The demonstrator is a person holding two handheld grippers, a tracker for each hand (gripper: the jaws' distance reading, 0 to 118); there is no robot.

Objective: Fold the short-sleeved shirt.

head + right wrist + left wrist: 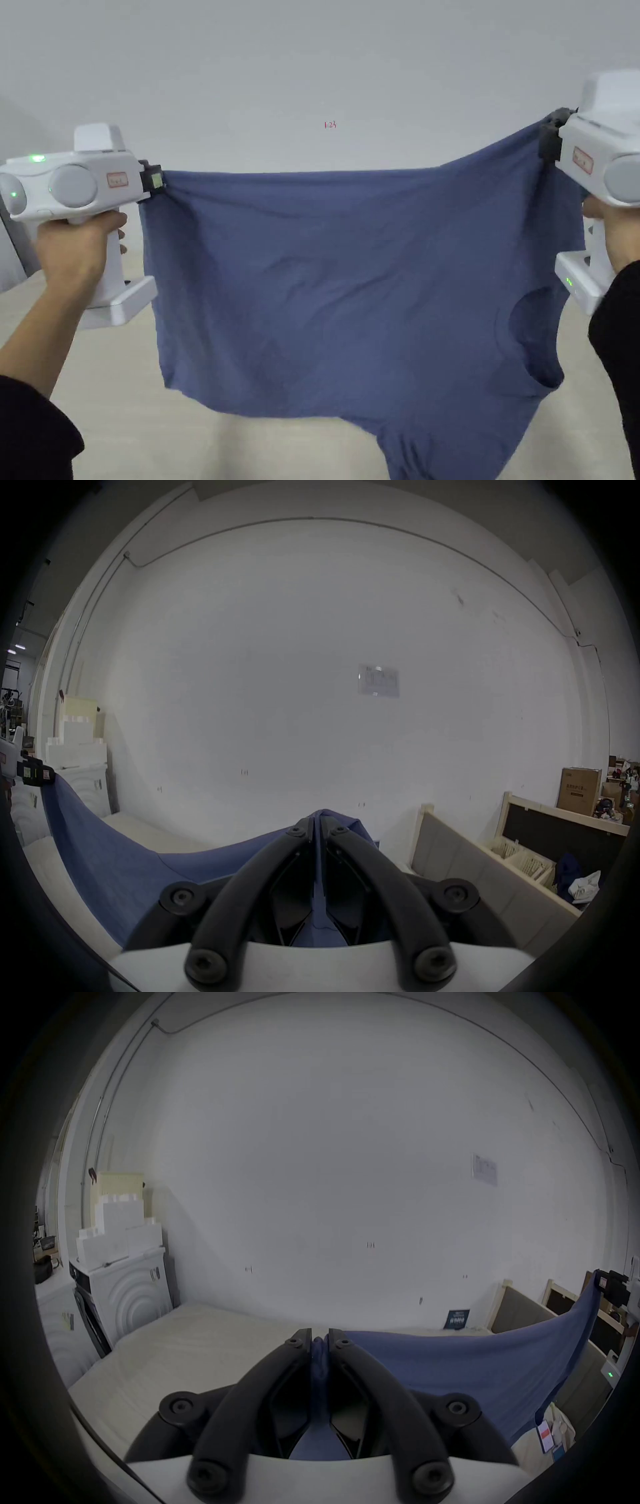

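Shirt (350, 294) stretched between left gripper (154, 179) and right gripper (549, 139), above table (125, 412) (probably clear of it)

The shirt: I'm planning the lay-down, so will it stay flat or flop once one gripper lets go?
The shirt is probably floppy: its top edge sags between the left gripper and right gripper, and the lower part hangs in wrinkles. Released at one corner, it would likely swing and collapse. It seems light, since two small pinches carry it.

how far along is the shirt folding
Done: the blue shirt is picked up and spread wide. In hand: the left gripper and right gripper are each shut on an edge, holding it in the air above the beige surface. Left: no fold is made yet; every fold remains.
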